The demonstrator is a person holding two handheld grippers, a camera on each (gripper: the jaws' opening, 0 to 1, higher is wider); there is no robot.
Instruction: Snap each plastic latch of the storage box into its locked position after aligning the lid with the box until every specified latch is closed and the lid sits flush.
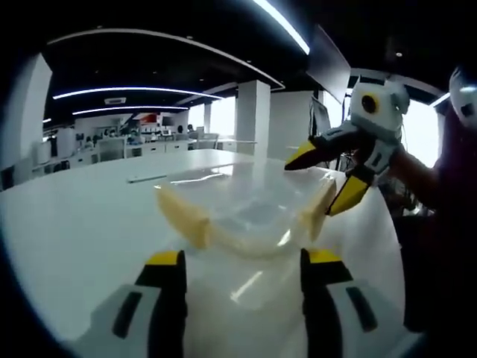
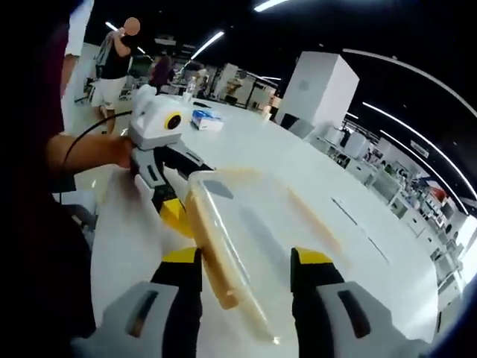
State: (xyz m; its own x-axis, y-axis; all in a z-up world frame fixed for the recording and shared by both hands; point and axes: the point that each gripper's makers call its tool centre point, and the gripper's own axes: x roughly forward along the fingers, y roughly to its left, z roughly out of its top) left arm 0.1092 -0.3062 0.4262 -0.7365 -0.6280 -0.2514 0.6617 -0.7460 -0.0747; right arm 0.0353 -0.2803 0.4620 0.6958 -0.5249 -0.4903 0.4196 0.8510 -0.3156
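Observation:
A clear plastic storage box [image 1: 250, 205] with its lid on sits on the white table [image 1: 82, 224]. Pale yellow latches run along its sides, one at the left [image 1: 182, 216] and one at the right [image 1: 320, 209]. My left gripper [image 1: 244, 261] is open just in front of the box's near end, touching nothing. My right gripper [image 1: 326, 175] hovers open over the box's right side. In the right gripper view, the box [image 2: 257, 224] lies ahead, and its near long latch [image 2: 212, 257] sits between the wide-open jaws of my right gripper [image 2: 246, 257]. My left gripper [image 2: 186, 192] is at the box's far-left corner.
A thin flat strip [image 1: 145, 177] lies on the table beyond the box. A small blue-and-white carton [image 2: 206, 119] stands at the table's far end. A hand [image 2: 89, 153] holds the left gripper. White pillars [image 2: 320, 89], desks and people [image 2: 115, 60] fill the background.

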